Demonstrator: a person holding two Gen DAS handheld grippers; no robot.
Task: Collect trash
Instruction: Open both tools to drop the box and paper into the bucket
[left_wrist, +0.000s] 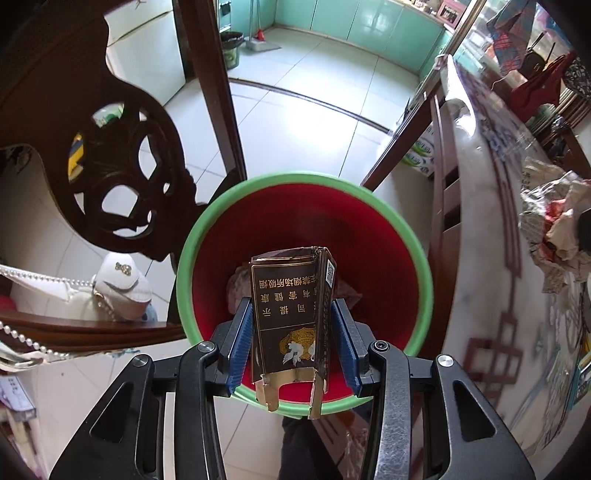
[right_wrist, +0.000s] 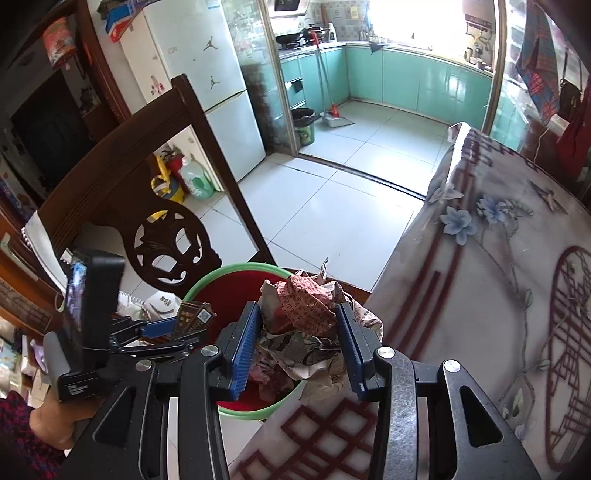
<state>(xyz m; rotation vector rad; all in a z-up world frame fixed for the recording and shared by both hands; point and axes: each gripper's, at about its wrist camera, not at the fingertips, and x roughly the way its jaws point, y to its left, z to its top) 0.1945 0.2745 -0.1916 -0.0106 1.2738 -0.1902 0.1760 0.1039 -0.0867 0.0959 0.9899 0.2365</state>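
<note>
My left gripper (left_wrist: 291, 325) is shut on a flattened dark cigarette pack (left_wrist: 288, 317) with gold print, held over the mouth of a red bin with a green rim (left_wrist: 406, 229). Some crumpled trash lies at the bin's bottom. My right gripper (right_wrist: 297, 328) is shut on a wad of crumpled paper (right_wrist: 303, 306), held at the table's edge, just above the bin's rim (right_wrist: 236, 267). The left gripper with the pack (right_wrist: 194, 315) shows at the left of the right wrist view. The paper wad also shows at the right edge of the left wrist view (left_wrist: 554, 221).
A carved dark wooden chair (left_wrist: 122, 177) stands left of the bin, with a white bag (left_wrist: 122, 286) on its seat. The table with a flowered cloth (right_wrist: 498, 277) lies to the right. Tiled floor leads to a kitchen holding another bin (right_wrist: 304, 125) and a broom.
</note>
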